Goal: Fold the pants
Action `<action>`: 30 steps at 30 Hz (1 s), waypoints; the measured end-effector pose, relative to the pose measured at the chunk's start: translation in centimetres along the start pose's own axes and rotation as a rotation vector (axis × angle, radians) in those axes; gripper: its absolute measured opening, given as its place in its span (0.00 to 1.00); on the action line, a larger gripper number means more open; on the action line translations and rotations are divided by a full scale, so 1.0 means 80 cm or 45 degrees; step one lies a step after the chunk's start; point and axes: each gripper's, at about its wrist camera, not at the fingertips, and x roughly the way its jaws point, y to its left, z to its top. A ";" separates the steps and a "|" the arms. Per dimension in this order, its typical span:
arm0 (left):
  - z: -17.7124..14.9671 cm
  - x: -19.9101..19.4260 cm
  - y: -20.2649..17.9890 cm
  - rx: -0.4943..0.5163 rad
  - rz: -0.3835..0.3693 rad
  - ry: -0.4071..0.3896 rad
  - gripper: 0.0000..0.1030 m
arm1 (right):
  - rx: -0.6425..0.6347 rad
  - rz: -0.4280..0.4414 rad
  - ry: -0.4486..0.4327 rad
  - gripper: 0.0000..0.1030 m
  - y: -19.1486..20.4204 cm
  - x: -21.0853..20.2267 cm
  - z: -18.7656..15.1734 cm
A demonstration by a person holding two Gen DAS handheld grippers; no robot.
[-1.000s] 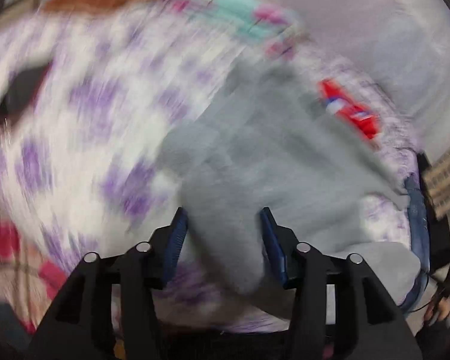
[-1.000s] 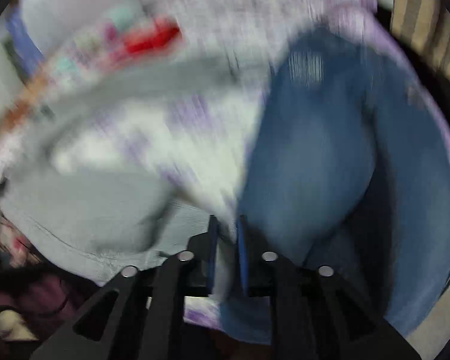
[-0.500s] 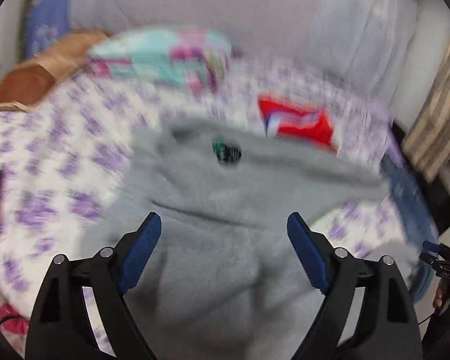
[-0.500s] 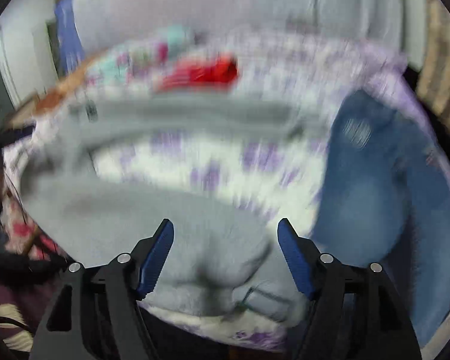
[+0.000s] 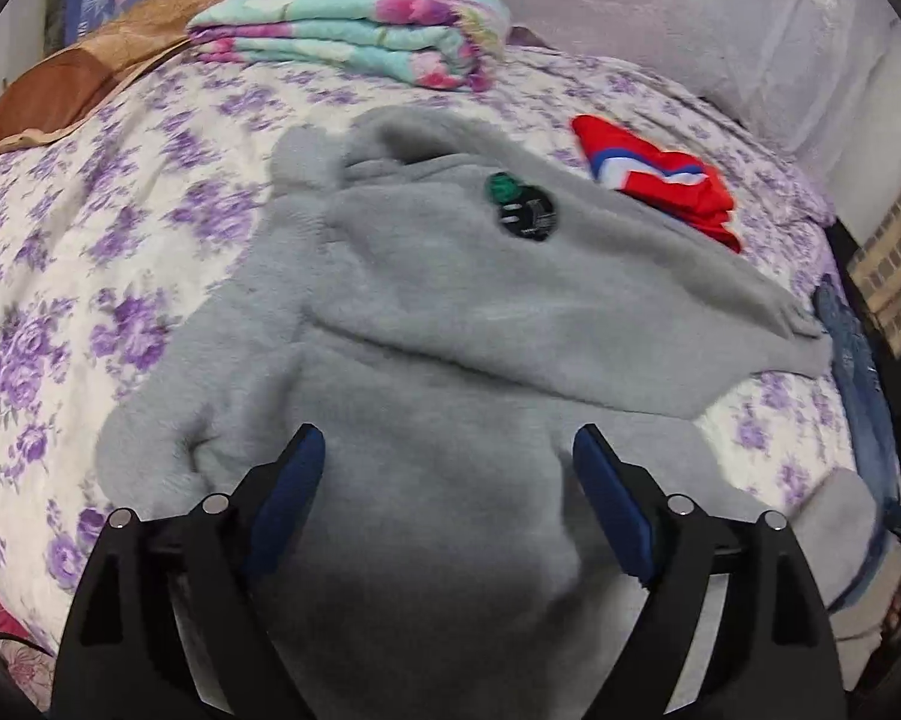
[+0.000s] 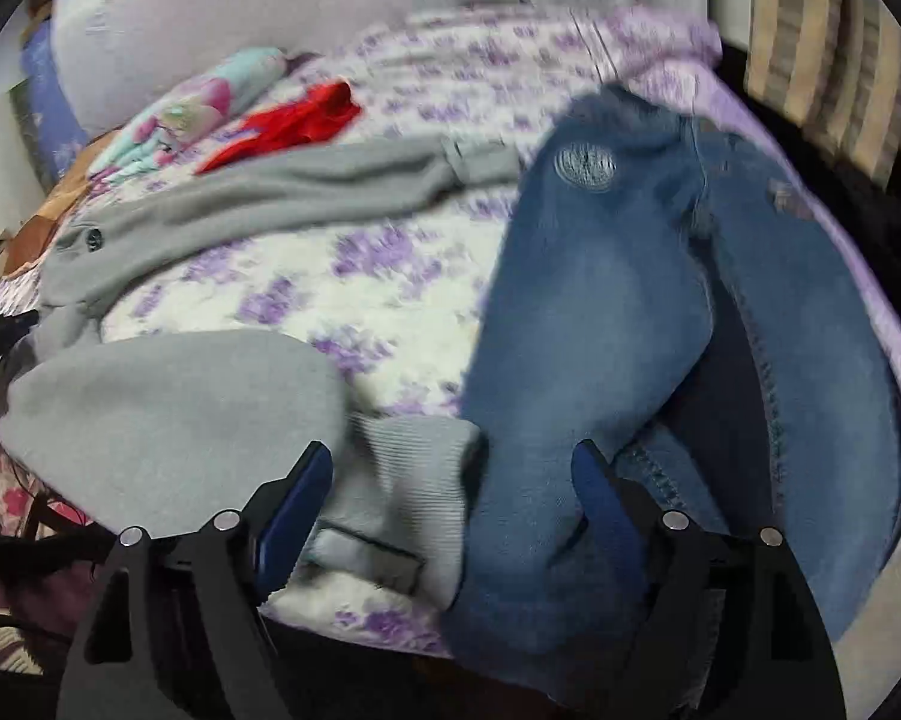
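Grey fleece pants (image 5: 450, 324) lie spread across the floral bedspread (image 5: 90, 276), legs running right. Left gripper (image 5: 449, 480) spread wide above the near waist, empty. Right gripper (image 6: 452, 480) also wide over the cuff, jeans (image 6: 630, 312) just right.

Soft even light, fisheye edges, slight blur

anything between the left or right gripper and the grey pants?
Nothing visible. The left gripper is open directly over the grey pants, and the right gripper is open over a ribbed cuff at the bed's near edge. The jeans lie beside that cuff, touching it.
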 end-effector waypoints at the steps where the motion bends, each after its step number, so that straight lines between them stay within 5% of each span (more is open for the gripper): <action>1: 0.001 -0.003 -0.007 0.023 -0.019 -0.005 0.81 | -0.024 0.011 0.032 0.57 0.004 0.011 -0.001; 3: 0.002 -0.002 -0.022 0.071 -0.030 0.003 0.83 | -0.129 0.026 0.136 0.09 0.026 0.041 -0.007; 11: -0.003 0.022 -0.028 0.055 -0.005 0.020 0.87 | -0.165 -0.014 -0.021 0.07 0.012 -0.057 -0.002; 16: -0.027 0.024 -0.046 0.159 0.090 0.009 0.91 | -0.194 -0.055 0.326 0.09 0.005 0.010 -0.058; 17: -0.029 0.020 -0.047 0.171 0.088 0.007 0.91 | -0.192 -0.066 0.297 0.11 0.006 0.006 -0.056; 18: -0.031 0.013 -0.045 0.168 0.069 0.003 0.91 | -0.186 -0.106 0.245 0.25 0.008 -0.007 -0.044; 19: -0.032 0.001 -0.040 0.153 0.037 -0.004 0.91 | -0.181 -0.173 0.161 0.51 0.008 -0.023 -0.031; 21: -0.034 -0.022 -0.031 0.137 0.022 -0.038 0.91 | -0.127 -0.279 -0.089 0.72 0.003 -0.075 0.003; 23: -0.036 -0.054 -0.014 0.121 0.041 -0.091 0.91 | -0.071 -0.119 -0.243 0.73 0.012 -0.109 0.046; 25: -0.040 -0.075 0.008 0.080 0.069 -0.112 0.91 | -0.148 0.091 -0.256 0.74 0.057 -0.107 0.084; 28: -0.051 -0.087 0.040 0.031 0.138 -0.107 0.92 | -0.298 0.480 -0.172 0.85 0.164 -0.061 0.133; 30: -0.059 -0.086 0.066 -0.041 0.169 -0.089 0.92 | -0.342 0.707 -0.021 0.85 0.243 -0.003 0.155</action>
